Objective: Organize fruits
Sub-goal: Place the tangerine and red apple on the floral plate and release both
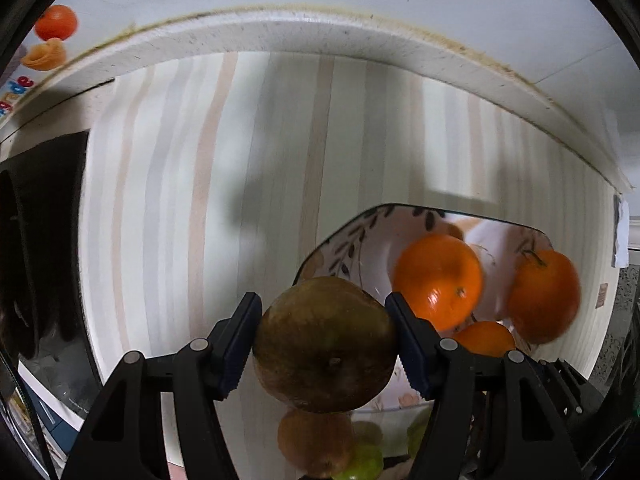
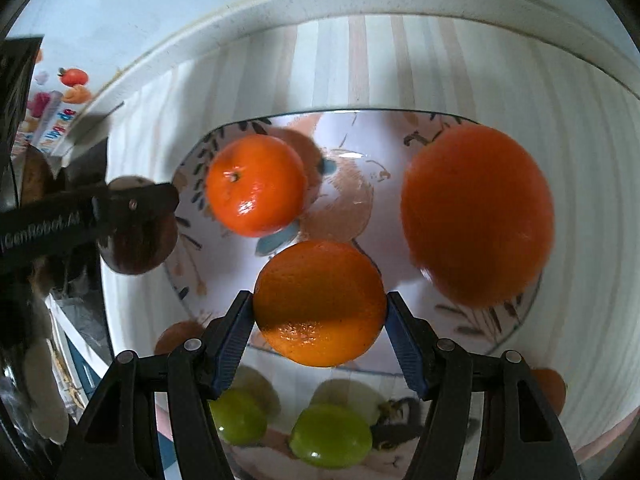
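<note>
My left gripper (image 1: pixel 324 336) is shut on a brown-green pear (image 1: pixel 326 348), held above the striped table just left of a patterned bowl (image 1: pixel 344 240). The bowl holds two oranges (image 1: pixel 438 280) (image 1: pixel 544 294). My right gripper (image 2: pixel 320 312) is shut on an orange (image 2: pixel 320 302) over the bowl's near rim (image 2: pixel 192 280). In the right wrist view a mandarin (image 2: pixel 254 184) and a large orange (image 2: pixel 478 214) lie in the bowl. The left gripper and its pear (image 2: pixel 136 252) show at the left.
Two green fruits (image 2: pixel 238 416) (image 2: pixel 330 436) lie on the table near the bowl's front. The striped table (image 1: pixel 240 160) ends at a white raised edge (image 1: pixel 280 32). A dark appliance (image 1: pixel 36 240) stands at the left. Fruit stickers (image 1: pixel 56 24) are on the wall.
</note>
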The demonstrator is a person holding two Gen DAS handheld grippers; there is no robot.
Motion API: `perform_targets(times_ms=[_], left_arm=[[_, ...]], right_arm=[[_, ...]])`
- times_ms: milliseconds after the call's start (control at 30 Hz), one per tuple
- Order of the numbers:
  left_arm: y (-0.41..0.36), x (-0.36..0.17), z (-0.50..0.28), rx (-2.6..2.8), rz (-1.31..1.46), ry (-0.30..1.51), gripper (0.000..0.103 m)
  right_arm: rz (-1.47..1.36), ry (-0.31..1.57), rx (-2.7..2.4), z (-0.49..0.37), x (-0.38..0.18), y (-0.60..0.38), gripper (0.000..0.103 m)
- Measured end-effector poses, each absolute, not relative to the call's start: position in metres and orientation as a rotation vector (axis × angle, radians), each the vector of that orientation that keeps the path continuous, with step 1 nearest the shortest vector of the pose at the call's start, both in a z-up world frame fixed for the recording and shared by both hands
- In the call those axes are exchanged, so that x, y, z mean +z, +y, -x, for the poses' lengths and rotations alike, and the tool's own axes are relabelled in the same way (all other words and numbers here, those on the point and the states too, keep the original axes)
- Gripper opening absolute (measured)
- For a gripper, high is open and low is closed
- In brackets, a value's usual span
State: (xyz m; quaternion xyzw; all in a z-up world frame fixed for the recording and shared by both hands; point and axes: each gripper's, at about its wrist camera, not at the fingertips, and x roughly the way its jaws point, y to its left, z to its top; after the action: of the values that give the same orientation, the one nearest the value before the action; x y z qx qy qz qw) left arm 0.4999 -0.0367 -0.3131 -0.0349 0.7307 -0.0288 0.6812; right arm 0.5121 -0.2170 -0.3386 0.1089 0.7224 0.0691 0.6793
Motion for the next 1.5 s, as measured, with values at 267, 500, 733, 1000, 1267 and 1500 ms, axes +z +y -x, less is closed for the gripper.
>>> perform_targets(times_ms=[267,500,733,1000,1267,1500], left_arm=[[-0.044,-0.324,-0.494,-0.081,0.071,1.671,0.062],[-0.039,-0.323,-0.491,-0.064,0.081,1.660,0.074],[-0.028,-0.305,-0.481,-0.045,0.096,1.614,0.087],[-0.026,-0.271,-0.446,-0.038,0.083,1.543,0.087],[-0.033,-0.239,-0.409,-0.021,0.045,1.430,0.087],[-0.037,-0.210,-0.372,-0.012,0.040,1.333,0.086]], right_arm=[[-0.199,1.659,0.146,-0.523,-0.351,-0.215,0.069],[-0.189,1.677,0.136,-0.528,-0.351,-0.206,0.082],[-0.213,1.681,0.138,-0.527,-0.342,-0.211,0.095],[-0.185,1.640,0.093,-0.511,-0.317,-0.217,0.095],[-0.176,1.562,0.028,-0.480,-0.283,-0.241,0.095],[-0.168,1.470,0.012,-0.438,-0.243,-0.253,0.095]])
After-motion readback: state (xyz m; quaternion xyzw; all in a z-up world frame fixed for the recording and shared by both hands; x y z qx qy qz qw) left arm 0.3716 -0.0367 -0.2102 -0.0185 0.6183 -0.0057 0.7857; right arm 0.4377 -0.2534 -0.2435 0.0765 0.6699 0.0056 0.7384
